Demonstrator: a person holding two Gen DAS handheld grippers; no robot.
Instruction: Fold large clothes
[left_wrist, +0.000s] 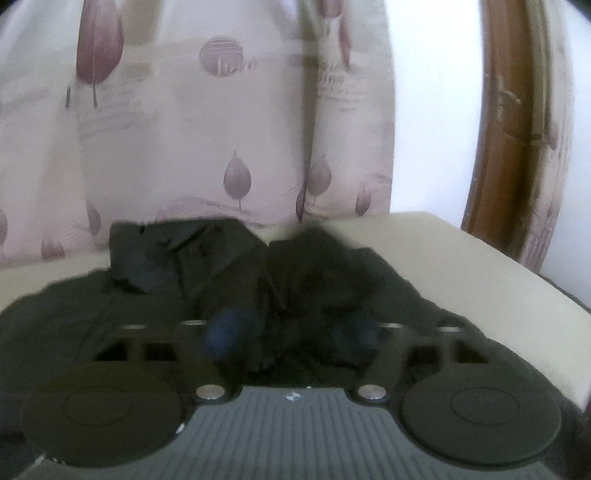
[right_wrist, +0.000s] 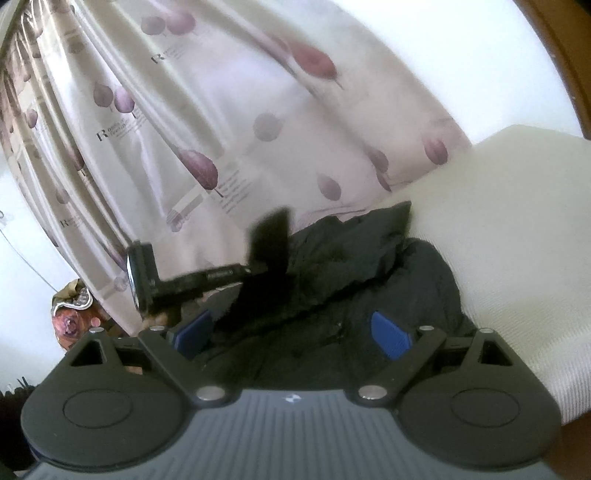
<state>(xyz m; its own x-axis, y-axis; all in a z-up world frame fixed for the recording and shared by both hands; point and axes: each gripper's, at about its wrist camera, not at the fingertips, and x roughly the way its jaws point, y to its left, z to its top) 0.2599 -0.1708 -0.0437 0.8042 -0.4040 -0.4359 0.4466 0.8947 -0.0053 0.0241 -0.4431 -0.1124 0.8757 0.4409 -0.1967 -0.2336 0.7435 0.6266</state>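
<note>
A large dark garment lies crumpled in a heap on a cream padded surface. In the left wrist view my left gripper hangs low over the near part of the heap. Its blurred blue pads stand apart, with loose dark cloth lying between them but not pinched. In the right wrist view my right gripper stands open just above the same garment, and its blue pads are wide apart and bare. The black frame of the left tool reaches in from the left over the cloth.
A pale curtain with purple leaf prints hangs right behind the surface. A brown wooden frame stands at the right. The cream surface lies bare right of the garment. A patterned bundle sits low at the left.
</note>
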